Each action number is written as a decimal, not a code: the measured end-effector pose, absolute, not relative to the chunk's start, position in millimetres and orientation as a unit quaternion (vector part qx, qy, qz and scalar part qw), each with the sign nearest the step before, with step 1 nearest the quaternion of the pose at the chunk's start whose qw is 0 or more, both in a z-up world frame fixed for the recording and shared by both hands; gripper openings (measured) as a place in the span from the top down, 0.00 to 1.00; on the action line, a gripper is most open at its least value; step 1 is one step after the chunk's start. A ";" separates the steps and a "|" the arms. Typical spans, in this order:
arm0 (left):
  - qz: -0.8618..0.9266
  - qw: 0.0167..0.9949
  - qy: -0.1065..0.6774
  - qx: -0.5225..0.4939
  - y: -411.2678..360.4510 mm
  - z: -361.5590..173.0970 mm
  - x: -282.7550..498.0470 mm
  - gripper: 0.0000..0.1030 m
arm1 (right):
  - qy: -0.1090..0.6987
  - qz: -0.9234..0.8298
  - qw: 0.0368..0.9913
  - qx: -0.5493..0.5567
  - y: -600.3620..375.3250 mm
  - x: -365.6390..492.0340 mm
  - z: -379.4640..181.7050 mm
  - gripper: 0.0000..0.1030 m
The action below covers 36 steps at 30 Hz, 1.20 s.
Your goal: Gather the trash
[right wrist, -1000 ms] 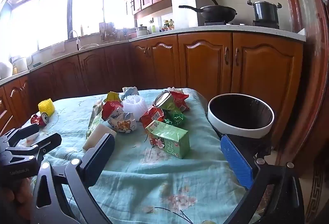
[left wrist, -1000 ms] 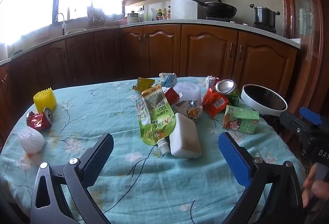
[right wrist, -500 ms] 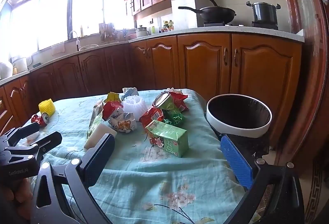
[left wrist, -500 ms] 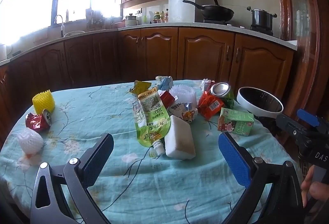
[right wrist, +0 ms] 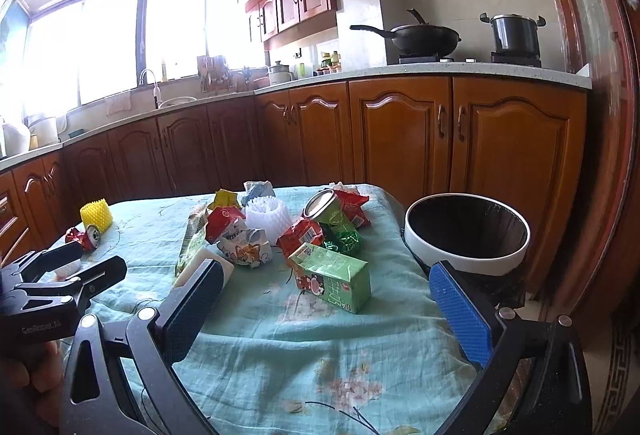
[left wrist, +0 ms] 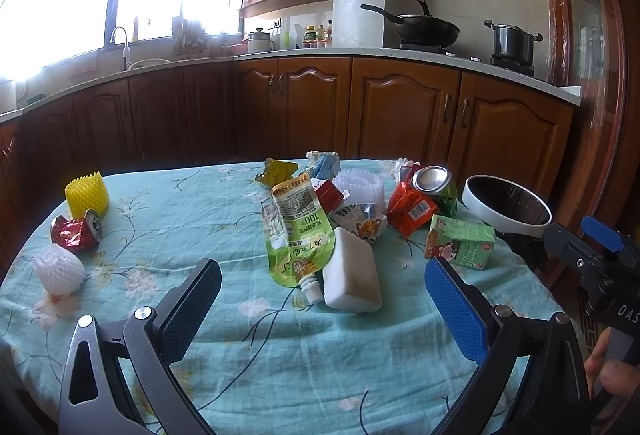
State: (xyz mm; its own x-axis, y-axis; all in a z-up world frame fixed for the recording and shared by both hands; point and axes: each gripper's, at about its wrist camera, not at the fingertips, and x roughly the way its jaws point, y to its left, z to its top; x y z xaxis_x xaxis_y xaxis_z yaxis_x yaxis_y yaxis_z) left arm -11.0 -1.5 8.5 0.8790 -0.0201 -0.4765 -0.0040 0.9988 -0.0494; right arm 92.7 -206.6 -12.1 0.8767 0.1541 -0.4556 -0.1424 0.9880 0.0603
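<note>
Trash lies on a table with a teal flowered cloth [left wrist: 200, 219]. In the left wrist view I see a green spout pouch [left wrist: 300, 235], a white foam block [left wrist: 352, 275], a green juice carton [left wrist: 460, 247], a red wrapper [left wrist: 412, 207], a crushed green can [left wrist: 436, 185], a red crushed can [left wrist: 76, 231], a yellow foam net [left wrist: 87, 193] and a white foam net [left wrist: 59, 273]. The white-rimmed trash bin [right wrist: 466, 235] stands off the table's right edge. My left gripper [left wrist: 322, 299] is open and empty above the near table. My right gripper [right wrist: 326, 299] is open and empty, just short of the juice carton [right wrist: 330, 277].
Wooden kitchen cabinets [left wrist: 400, 115] run behind the table, with a wok [left wrist: 420, 29] and a pot [left wrist: 512, 41] on the stove. A sink with a tap [left wrist: 124, 51] sits under the bright window. The right gripper's body [left wrist: 596, 263] shows at the left view's right edge.
Both views have drawn back and tilted up a little, so the trash sits slightly lower and farther in frame. Both grippers stay open. Nothing on the table has moved.
</note>
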 end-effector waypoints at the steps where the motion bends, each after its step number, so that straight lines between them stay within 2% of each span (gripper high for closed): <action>1: -0.004 0.969 0.246 -0.024 -1.8 8.7 -10.7 0.01 | 0.234 0.077 0.969 0.012 -206.4 92.1 -11.1 0.00; 36: -0.010 0.969 0.246 -0.024 -2.3 8.2 -7.9 0.01 | 0.245 0.096 0.964 0.033 -212.5 98.2 -17.3 0.00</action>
State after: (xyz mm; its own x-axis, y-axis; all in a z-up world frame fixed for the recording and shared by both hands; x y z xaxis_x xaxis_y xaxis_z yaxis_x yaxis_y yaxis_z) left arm -7.9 -2.3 8.2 0.8789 -0.0311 -0.4760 0.0079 0.9987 -0.0506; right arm 98.2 -212.5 -17.3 0.8609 0.2019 -0.4670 -0.1696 0.9793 0.1105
